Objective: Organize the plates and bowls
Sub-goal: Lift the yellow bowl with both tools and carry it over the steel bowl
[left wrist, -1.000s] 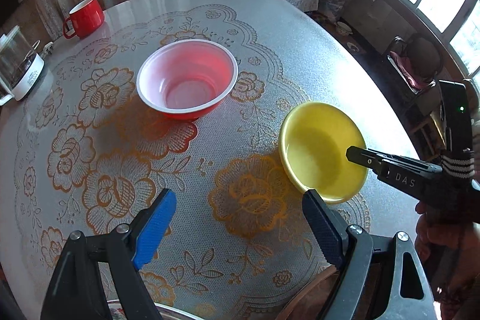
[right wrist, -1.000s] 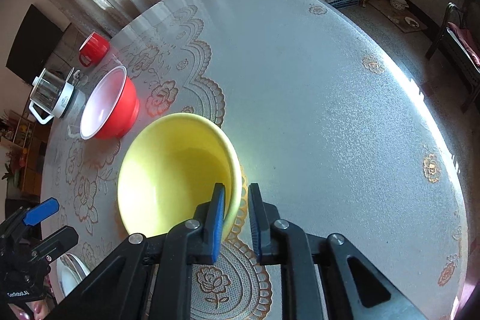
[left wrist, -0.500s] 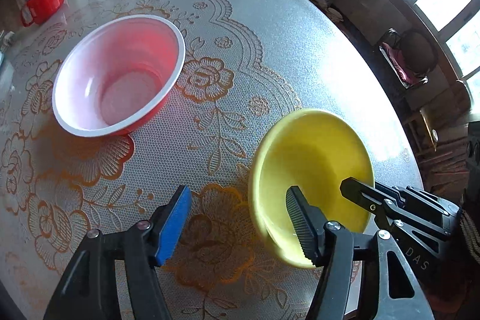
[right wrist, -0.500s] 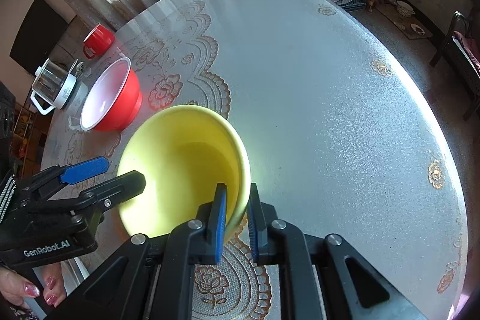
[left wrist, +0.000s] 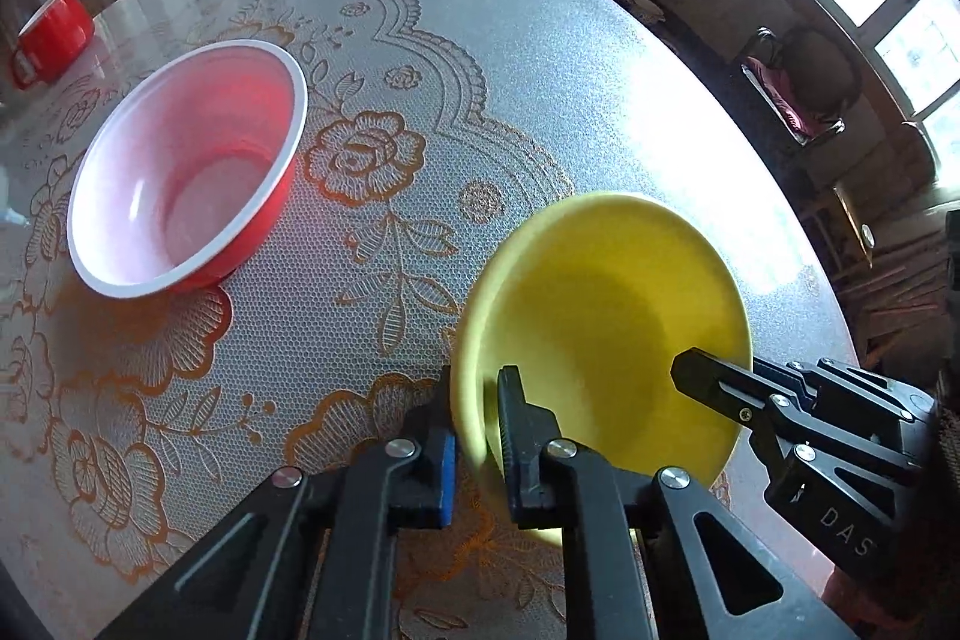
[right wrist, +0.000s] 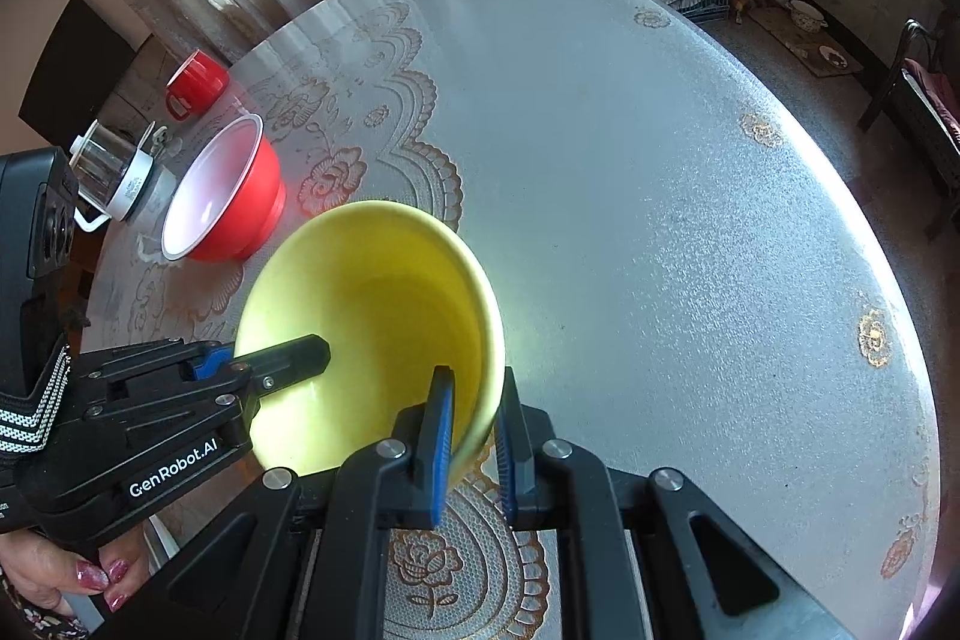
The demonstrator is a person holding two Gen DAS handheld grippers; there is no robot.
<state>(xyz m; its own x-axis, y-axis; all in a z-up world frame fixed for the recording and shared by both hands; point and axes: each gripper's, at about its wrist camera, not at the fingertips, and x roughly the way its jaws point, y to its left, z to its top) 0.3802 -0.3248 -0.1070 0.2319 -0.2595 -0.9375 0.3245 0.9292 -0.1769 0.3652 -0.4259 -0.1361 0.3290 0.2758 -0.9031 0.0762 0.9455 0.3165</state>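
Note:
A yellow bowl [left wrist: 600, 316] [right wrist: 372, 316] is held tilted over the lace-patterned table [right wrist: 660, 220]. My left gripper [left wrist: 478, 388] [right wrist: 264, 358] has its jaws closing on the bowl's left rim, one finger inside the bowl and the blue pad outside. My right gripper [right wrist: 476, 388] [left wrist: 720, 388] is shut on the opposite rim, which stands between its pads. A red bowl [left wrist: 180, 172] [right wrist: 228, 196] with a white inside sits upright on the table, to the left of the yellow one and apart from it.
A red mug [left wrist: 54, 34] [right wrist: 195, 85] and a glass jug [right wrist: 114, 172] stand at the far left of the table. A person's hand [right wrist: 72, 580] grips the left tool. Chairs [left wrist: 804, 88] stand on the floor beyond the table's right edge.
My left gripper came down and to the right from the open cloth to the yellow bowl, and its jaws went from wide apart to pinching the rim. The right gripper kept its grip.

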